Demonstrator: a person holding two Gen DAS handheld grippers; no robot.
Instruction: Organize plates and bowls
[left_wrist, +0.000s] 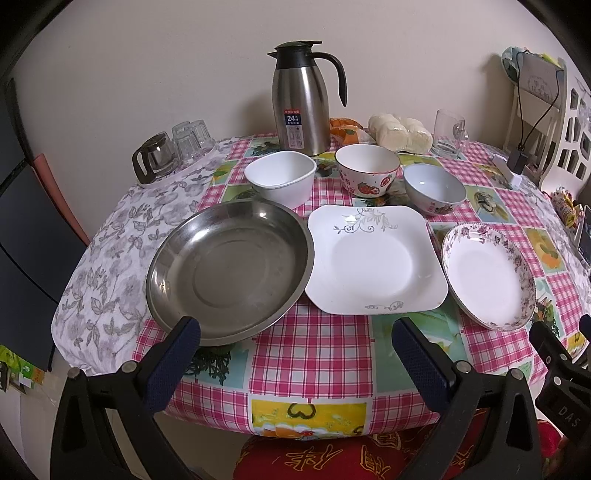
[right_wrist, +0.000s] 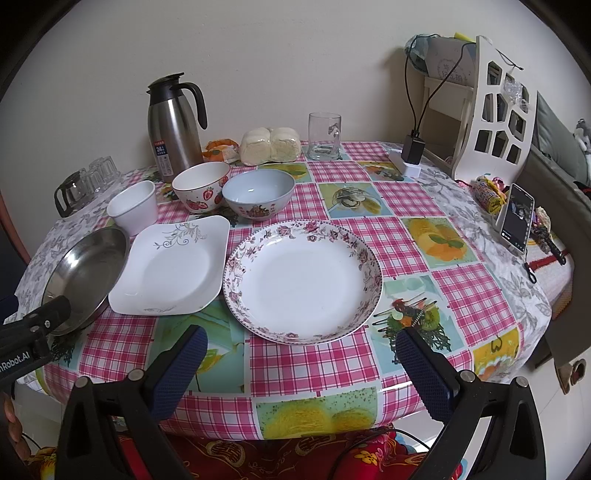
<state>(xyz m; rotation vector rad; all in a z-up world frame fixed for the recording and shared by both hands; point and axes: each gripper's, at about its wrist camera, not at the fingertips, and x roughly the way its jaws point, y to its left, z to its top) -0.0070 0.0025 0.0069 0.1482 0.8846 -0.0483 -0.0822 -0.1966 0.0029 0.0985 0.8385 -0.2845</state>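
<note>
Left wrist view: the left gripper (left_wrist: 295, 354) hangs with jaws apart and empty; at 12 o'clock sit 3 plates, steel plate (left_wrist: 229, 273), square plate (left_wrist: 373, 258), floral plate (left_wrist: 487, 273), with 3 bowls behind.

Right wrist view: the right gripper (right_wrist: 301, 363) is spread wide and empty, with the floral plate (right_wrist: 303, 280) at 12 o'clock. Nothing is stacked; all sorting remains.

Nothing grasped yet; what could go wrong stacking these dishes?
The steel plate overlaps the square plate, so lifting either may drag the other. The three bowls sit close together, so open fingers might knock a neighbour. The floral plate lies flat, making its rim hard to grip.
</note>
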